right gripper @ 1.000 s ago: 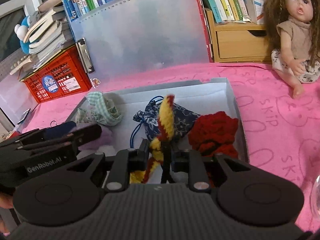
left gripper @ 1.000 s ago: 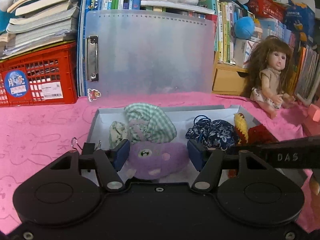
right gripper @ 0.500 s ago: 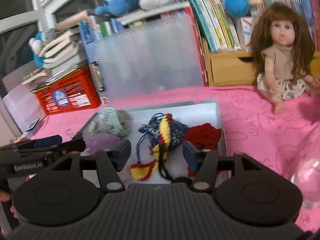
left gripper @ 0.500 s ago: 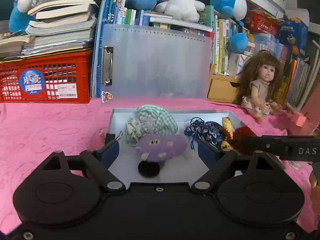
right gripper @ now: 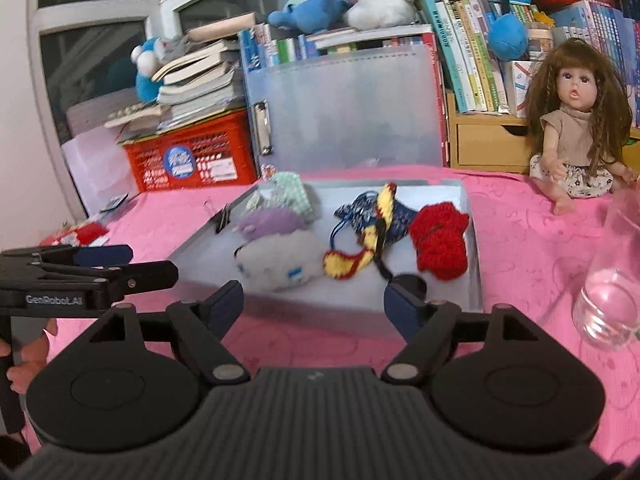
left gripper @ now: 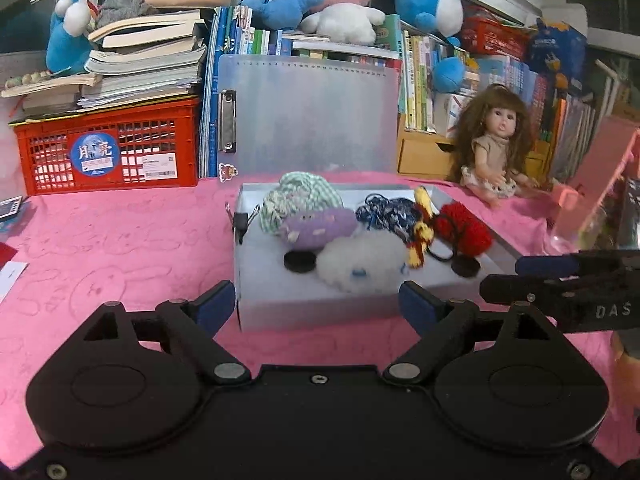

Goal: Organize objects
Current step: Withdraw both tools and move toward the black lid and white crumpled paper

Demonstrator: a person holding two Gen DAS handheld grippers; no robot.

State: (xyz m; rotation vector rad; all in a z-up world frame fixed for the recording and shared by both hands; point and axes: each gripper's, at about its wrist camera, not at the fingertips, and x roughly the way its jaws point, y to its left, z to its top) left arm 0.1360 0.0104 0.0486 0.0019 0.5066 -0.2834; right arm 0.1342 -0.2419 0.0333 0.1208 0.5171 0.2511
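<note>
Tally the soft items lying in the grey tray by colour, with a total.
In the grey tray:
Green checked: 1
Purple: 1
White: 1
Dark blue patterned: 1
Yellow and red knitted: 1
Red: 1
Total: 6

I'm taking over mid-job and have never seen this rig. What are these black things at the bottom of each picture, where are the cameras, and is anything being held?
The black shapes are two handheld grippers, one in each of a person's hands; there is no robot arm. Each picture comes from a fisheye camera on one gripper, looking forward along its fingers. The left gripper and the right gripper both have their jaws wide apart and hold nothing. Each also shows at the edge of the other's view. On the pink cloth sits a shallow grey tray holding small soft items: a green checked pouch, a purple plush, a white plush, a dark blue patterned pouch, a yellow and red knitted piece and a red knitted item. A doll sits behind, and a clear glass stands on the right.
</note>
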